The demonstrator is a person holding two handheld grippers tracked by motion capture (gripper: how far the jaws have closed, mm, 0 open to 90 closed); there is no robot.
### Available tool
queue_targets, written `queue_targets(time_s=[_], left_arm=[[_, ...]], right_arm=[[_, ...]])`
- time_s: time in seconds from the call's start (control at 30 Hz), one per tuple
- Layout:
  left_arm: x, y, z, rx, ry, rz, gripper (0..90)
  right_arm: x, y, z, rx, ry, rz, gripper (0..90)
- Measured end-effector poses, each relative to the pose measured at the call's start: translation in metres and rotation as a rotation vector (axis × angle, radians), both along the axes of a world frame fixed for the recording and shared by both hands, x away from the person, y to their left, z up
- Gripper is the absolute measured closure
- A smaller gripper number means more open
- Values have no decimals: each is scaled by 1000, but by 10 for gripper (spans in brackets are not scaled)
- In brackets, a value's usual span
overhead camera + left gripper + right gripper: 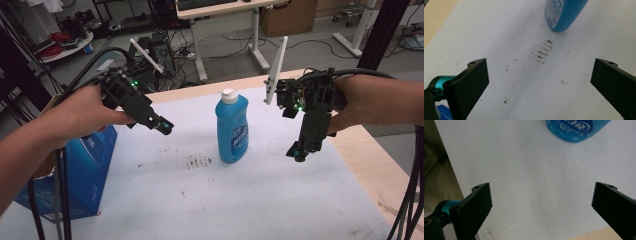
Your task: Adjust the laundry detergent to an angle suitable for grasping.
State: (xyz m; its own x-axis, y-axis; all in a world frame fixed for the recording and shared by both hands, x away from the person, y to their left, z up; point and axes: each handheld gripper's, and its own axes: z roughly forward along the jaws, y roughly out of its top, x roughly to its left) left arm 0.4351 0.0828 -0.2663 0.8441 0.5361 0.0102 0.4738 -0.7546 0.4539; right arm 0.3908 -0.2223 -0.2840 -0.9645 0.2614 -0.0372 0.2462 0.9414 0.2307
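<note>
Both your left tongs and right tongs hang spread wide and empty, flanking the blue bottle standing upright mid-desk. It looks tall and narrow-based, so a one-sided nudge could topple it.

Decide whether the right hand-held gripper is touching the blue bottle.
Apart. The high view shows white table cover between the right hand-held gripper and the blue bottle; the right gripper view shows its jaws wide open with nothing between them.
</note>
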Motion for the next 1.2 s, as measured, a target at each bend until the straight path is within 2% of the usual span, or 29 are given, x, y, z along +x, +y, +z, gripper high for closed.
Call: queue_targets(time_s=[0.2, 0.5, 0.73, 1.03, 1.07, 1.17, 1.2], left_arm=[[-2, -11, -9, -62, -21, 35, 17], [-5, -30, -26, -105, -12, 44, 17], [-7, -41, -37, -151, -42, 61, 17], [-10, -53, -50, -213, -44, 85, 17], [-11, -57, -53, -231, -47, 96, 17], [-11, -59, -54, -239, -47, 99, 17], [-12, -63, -54, -238, -59, 104, 17]], right_arm=[[1, -3, -7, 7, 5, -7, 20], [3, -5, -9, 17, 4, -14, 20], [4, -7, -12, 22, 4, -17, 20], [6, -8, -13, 29, 3, -9, 20], [6, -8, -13, 30, 3, -13, 20], [7, -8, -13, 32, 3, -12, 20], [7, -8, -13, 31, 1, -10, 20]])
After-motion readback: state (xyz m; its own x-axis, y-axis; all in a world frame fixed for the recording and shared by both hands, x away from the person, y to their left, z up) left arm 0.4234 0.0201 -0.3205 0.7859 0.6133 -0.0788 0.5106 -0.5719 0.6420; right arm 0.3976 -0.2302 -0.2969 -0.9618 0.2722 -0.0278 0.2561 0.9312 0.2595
